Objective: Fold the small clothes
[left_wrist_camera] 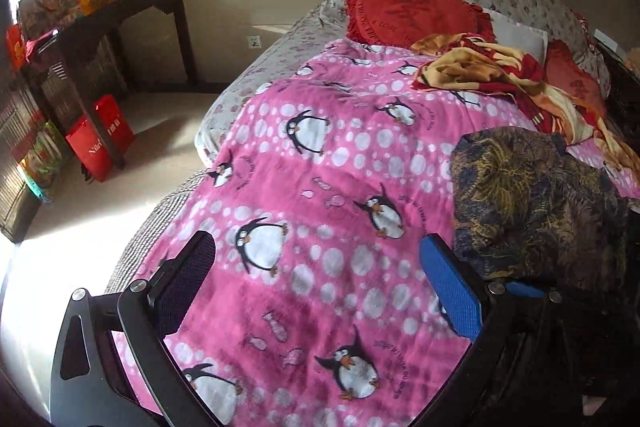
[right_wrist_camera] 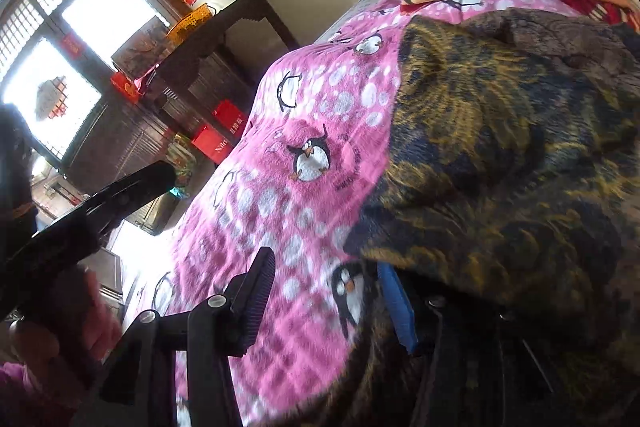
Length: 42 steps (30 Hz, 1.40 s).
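- My left gripper [left_wrist_camera: 316, 275] hangs wide open, empty, over the penguin blanket [left_wrist_camera: 320, 167].
- My right gripper [right_wrist_camera: 324, 291] is half open; the crumpled dark patterned garment [right_wrist_camera: 500, 155] drapes its blue finger, ungripped.
- No fold made yet.

The left wrist view looks steeply down and forward over the pink penguin blanket [left_wrist_camera: 304, 187], with the dark patterned garment [left_wrist_camera: 536, 203] at three o'clock. The right wrist view sits lower and nearer, rolled, that garment [right_wrist_camera: 500, 155] filling two to five o'clock. Both share the blanket [right_wrist_camera: 288, 187] and dark side table [left_wrist_camera: 132, 11] at ten o'clock [right_wrist_camera: 224, 35].
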### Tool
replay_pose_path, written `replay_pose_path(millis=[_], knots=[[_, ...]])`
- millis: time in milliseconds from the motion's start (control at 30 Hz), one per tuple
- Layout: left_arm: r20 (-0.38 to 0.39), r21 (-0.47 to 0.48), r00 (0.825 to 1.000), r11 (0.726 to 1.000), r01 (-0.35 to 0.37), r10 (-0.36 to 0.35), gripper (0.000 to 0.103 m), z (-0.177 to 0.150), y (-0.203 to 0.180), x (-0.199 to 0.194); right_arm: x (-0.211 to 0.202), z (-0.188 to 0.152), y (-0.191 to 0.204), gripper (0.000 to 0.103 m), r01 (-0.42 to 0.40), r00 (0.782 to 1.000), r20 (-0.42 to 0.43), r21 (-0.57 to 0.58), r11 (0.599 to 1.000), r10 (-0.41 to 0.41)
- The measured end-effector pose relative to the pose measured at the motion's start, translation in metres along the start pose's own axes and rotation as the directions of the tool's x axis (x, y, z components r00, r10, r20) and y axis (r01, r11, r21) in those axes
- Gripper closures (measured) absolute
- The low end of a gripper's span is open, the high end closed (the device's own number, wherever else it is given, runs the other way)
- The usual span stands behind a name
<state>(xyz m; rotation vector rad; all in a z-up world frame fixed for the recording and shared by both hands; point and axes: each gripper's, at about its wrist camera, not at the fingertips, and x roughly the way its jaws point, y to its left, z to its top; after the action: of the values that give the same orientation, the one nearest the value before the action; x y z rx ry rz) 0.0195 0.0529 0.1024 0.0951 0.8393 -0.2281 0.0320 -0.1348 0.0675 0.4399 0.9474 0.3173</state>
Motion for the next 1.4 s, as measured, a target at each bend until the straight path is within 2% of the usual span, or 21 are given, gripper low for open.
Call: replay_pose_path(millis=[100,167,200,300,367,400,433,500,533,567,600,667,733,767,867,933,1000,1033,1167,1300,1400], knots=[[0.005,0.047,0.999,0.998,0.046,-0.047,0.001,0.001,-0.031,0.003,-0.072,-0.019,-0.024,0.052,0.100,0.991,0.090,0.024,0.995,-0.102],[-0.014,0.084,0.997,0.994,0.072,-0.071,0.001,0.001,-0.052,0.010,-0.121,-0.019,-0.049,0.052,0.208,0.964,0.156,0.070,0.976,-0.217],[-0.023,0.098,0.996,0.992,0.083,-0.081,0.001,0.001,-0.063,0.014,-0.145,-0.021,-0.063,0.051,0.305,0.931,0.179,0.098,0.947,-0.319],[-0.046,0.130,0.996,0.988,0.088,-0.083,0.000,-0.001,-0.088,0.029,-0.204,-0.026,-0.110,0.051,0.583,0.769,0.198,0.172,0.794,-0.607],[-0.053,0.146,0.996,0.986,0.077,-0.070,0.000,-0.004,-0.101,0.038,-0.228,-0.029,-0.141,0.051,0.700,0.663,0.175,0.200,0.686,-0.728],[-0.059,0.153,0.996,0.986,0.071,-0.062,0.000,-0.005,-0.106,0.043,-0.236,-0.029,-0.156,0.051,0.728,0.633,0.163,0.208,0.653,-0.757],[-0.066,0.158,0.996,0.985,0.066,-0.056,0.000,-0.006,-0.110,0.049,-0.239,-0.030,-0.169,0.051,0.732,0.628,0.150,0.219,0.645,-0.764],[-0.084,0.169,0.996,0.984,0.055,-0.042,0.000,-0.009,-0.117,0.058,-0.235,-0.031,-0.185,0.059,0.709,0.661,0.123,0.221,0.670,-0.740],[-0.094,0.175,0.995,0.983,0.050,-0.034,0.000,-0.010,-0.120,0.062,-0.227,-0.028,-0.186,0.083,0.698,0.678,0.115,0.206,0.685,-0.726],[-0.103,0.180,0.994,0.983,0.045,-0.027,0.000,-0.011,-0.122,0.065,-0.226,-0.029,-0.187,0.096,0.703,0.678,0.107,0.190,0.685,-0.727],[-0.107,0.182,0.994,0.982,0.043,-0.023,0.000,-0.012,-0.123,0.068,-0.227,-0.028,-0.186,0.100,0.717,0.664,0.113,0.183,0.672,-0.739],[-0.112,0.184,0.994,0.982,0.036,-0.016,0.000,-0.015,-0.124,0.071,-0.238,-0.027,-0.181,0.100,0.696,0.665,0.169,0.215,0.685,-0.728],[-0.131,0.188,0.991,0.982,0.036,-0.011,0.000,-0.018,-0.127,0.077,-0.247,-0.022,-0.182,0.100,0.699,0.638,0.200,0.252,0.669,-0.743],[-0.141,0.191,0.990,0.981,0.034,-0.007,0.000,-0.020,-0.128,0.079,-0.245,-0.020,-0.189,0.100,0.710,0.630,0.182,0.258,0.655,-0.755],[-0.132,0.199,0.991,0.980,0.030,-0.003,0.000,-0.021,-0.130,0.074,-0.228,-0.013,-0.206,0.099,0.723,0.646,0.091,0.244,0.646,-0.758],[-0.097,0.194,0.995,0.980,0.033,-0.015,0.000,-0.020,-0.130,0.063,-0.232,-0.016,-0.201,0.083,0.732,0.636,0.090,0.242,0.636,-0.766],[-0.077,0.180,0.997,0.983,0.045,-0.032,0.000,-0.016,-0.132,0.055,-0.246,-0.023,-0.183,0.067,0.728,0.619,0.157,0.251,0.638,-0.769],[-0.076,0.174,0.996,0.983,0.057,-0.044,0.000,-0.015,-0.134,0.054,-0.249,-0.027,-0.176,0.065,0.718,0.620,0.194,0.250,0.650,-0.760],[-0.112,0.212,0.993,0.975,0.067,-0.044,0.001,-0.020,-0.151,0.064,-0.230,-0.034,-0.167,0.065,0.670,0.695,0.165,0.204,0.713,-0.700],[-0.175,0.281,0.984,0.957,0.070,-0.021,0.000,-0.037,-0.165,0.077,-0.196,-0.042,-0.194,0.065,0.649,0.736,0.054,0.228,0.726,-0.675],[-0.160,0.288,0.987,0.955,0.070,-0.024,0.000,-0.037,-0.163,0.068,-0.227,-0.043,-0.186,0.065,0.584,0.770,0.121,0.258,0.769,-0.626]])
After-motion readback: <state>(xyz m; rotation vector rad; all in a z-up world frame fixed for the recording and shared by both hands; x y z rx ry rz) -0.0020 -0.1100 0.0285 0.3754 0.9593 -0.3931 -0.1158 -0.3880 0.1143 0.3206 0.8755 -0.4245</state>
